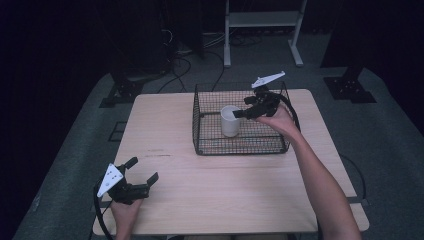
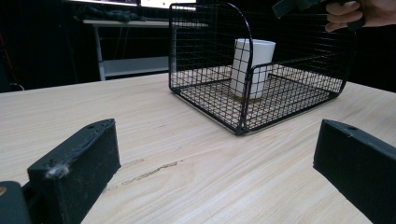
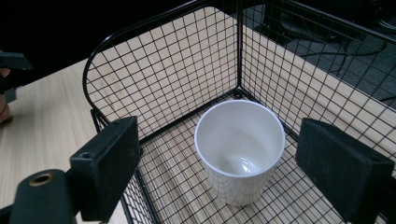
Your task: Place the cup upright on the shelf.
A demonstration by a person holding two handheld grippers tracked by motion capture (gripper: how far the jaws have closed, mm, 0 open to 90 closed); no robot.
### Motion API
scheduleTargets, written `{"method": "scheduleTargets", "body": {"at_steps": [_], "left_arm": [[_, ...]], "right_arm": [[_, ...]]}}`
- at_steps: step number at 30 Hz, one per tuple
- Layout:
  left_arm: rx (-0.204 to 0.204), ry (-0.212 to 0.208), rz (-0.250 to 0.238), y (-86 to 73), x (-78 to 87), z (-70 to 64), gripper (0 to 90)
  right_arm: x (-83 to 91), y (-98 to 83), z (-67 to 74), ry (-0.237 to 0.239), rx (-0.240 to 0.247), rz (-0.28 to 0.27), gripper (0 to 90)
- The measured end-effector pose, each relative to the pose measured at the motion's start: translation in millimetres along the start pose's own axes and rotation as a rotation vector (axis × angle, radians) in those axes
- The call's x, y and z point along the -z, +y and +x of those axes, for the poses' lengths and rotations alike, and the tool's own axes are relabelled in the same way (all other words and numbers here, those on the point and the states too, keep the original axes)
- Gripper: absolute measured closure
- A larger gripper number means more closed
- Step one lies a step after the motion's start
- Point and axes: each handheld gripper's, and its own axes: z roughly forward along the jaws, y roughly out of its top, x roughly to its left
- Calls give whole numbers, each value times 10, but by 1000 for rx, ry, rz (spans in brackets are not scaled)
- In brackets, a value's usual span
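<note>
Table: left bare apart from the basket.
Basket: set at the far side.
Cup: stood upright inside, apparently placed already.
Right gripper: jaws spread, cup not pinched.
Left gripper: jaws spread, nothing held.
Remaining: withdrawal judged all that was left.

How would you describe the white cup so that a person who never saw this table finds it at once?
Look at the wooden table and find the black wire basket on its far half. The cup stands upright inside it, toward the far left corner, empty, with the right gripper just above. It is the sole white thing, and the sole thing in the basket.
</note>
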Motion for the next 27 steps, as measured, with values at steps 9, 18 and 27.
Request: {"method": "scheduleTargets", "body": {"at_steps": [9,18,27], "left_arm": [[-2,1,1,0,0,-2,0],[-3,1,0,0,-1,-2,0],[-4,3,0,0,-2,-1,0]], "right_arm": [[143,-101,32,3,-13,-14,128],[289,-184,82,4,-6,-35,129],[455,-273,143,5,-2,-38,129]]}}
